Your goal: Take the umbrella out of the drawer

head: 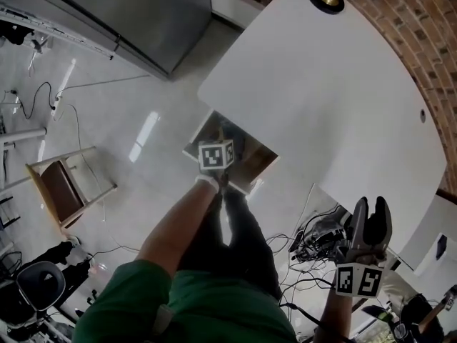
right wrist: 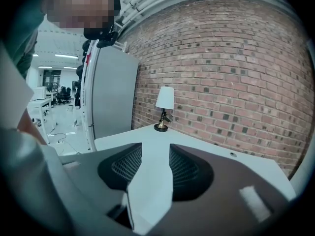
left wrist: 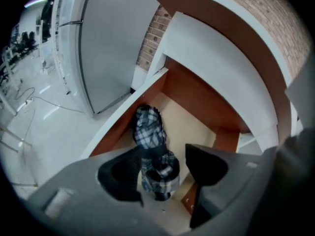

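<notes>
Left gripper (left wrist: 165, 165) points steeply down into the open drawer (left wrist: 197, 97) under the white bench (head: 321, 84). Its jaws are wide apart, straddling the near end of the umbrella (left wrist: 150, 132). Umbrella: folded, plaid, lying on the drawer floor along the left wall, far end pointing to the back. The left jaw overlaps the fabric in its own view; can't say for sure it touches, looks like no grip. Brown drawer walls close on both sides, bench edge overhangs the back of the drawer.

Right gripper (right wrist: 155, 166) is up over the bench's near edge, roughly level, jaws a narrow gap apart with nothing in them. It faces the lamp (right wrist: 165, 107) and the brick wall (right wrist: 236, 73).

Around: grey cabinet (head: 128, 13), folding chair (head: 64, 188) on the floor well left of the drawer, cable tangle (head: 314, 238) under the bench.
</notes>
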Motion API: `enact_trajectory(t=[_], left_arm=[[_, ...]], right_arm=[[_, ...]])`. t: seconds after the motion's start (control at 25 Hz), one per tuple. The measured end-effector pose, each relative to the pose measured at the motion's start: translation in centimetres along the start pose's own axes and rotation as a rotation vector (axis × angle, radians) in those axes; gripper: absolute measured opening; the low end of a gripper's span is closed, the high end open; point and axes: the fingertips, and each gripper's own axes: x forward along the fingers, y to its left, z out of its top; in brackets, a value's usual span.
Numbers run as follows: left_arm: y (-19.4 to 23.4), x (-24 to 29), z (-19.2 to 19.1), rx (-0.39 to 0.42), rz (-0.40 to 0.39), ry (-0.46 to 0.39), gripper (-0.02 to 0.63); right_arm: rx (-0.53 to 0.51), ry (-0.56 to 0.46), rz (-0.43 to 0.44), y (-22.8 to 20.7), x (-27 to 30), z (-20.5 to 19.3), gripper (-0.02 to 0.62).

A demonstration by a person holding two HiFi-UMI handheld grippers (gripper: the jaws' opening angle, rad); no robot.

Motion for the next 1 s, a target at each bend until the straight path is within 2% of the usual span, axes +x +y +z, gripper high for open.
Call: enact_trajectory(t=[0.28,0.44,0.6,0.72,0.88,1.0], left_arm=[[1.9,4.4,-1.0,-0.104,0.058,0.028,0.314],[2.6,6.8,-1.4,-0.098,0.073,0.050,0.325],[3.8,8.1,-2.6,-0.098,0.161,0.104,0.324],[4.2,8.7,-2.1,-0.040,0.207,0.099,0.291],[3.5,8.7,-3.0,-0.067,0.199,0.134,0.248],[4.5,7.9,-2.7,-0.057,0.239,0.104,0.191]], right_arm=[[-0.004,0.024,0.007,-0.9,1.0,-2.9,0.172],[0.000,0.027,-0.018,-2.1,0.8,-4.3,0.172],[0.006,0.042,-0.045,-3.9,-0.1,-5.7,0.172],[0.010,0.053,-0.060,-5.0,-0.3,-6.6,0.172],[0.016,0.062,-0.057,-5.6,-0.4,-7.3,0.172],[0.016,0.065,-0.048,-5.5,-0.4,-7.2,0.172]])
